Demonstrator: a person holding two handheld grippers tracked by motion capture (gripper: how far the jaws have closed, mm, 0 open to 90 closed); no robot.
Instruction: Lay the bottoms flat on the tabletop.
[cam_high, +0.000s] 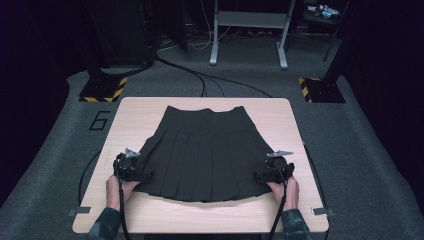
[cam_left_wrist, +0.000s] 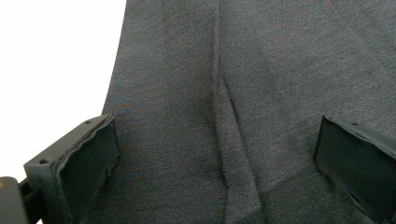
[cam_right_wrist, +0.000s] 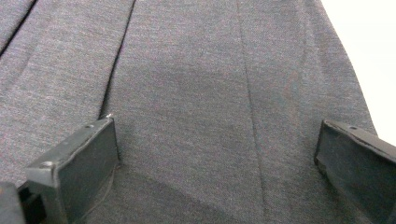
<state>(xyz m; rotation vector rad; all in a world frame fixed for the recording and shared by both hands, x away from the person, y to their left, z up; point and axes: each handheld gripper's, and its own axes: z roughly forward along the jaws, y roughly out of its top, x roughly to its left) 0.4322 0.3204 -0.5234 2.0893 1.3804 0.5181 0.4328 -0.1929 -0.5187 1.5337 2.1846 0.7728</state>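
Right now I have both grippers at the near corners of the skirt (cam_high: 202, 150), so the step in hand, as I judge it, is taking hold of the hem at each side. My left gripper (cam_high: 146, 175) sits at the lower left of the high view, my right gripper (cam_high: 260, 176) at the lower right. Both stand spread wide with cloth between the jaws and nothing pinched yet. To do this well I would close on both corners together, catching only the hem edge and keeping the two grips level, so the pleats do not skew.

Close up, the fabric (cam_left_wrist: 187, 93) is a dark grey weave with a stitched pleat seam running up the middle; the right gripper view shows flat pleats (cam_right_wrist: 187, 93).

Farther off, the skirt lies spread flat at the centre of the desk (cam_high: 130, 107), hem toward me, waistband toward the upper edge.
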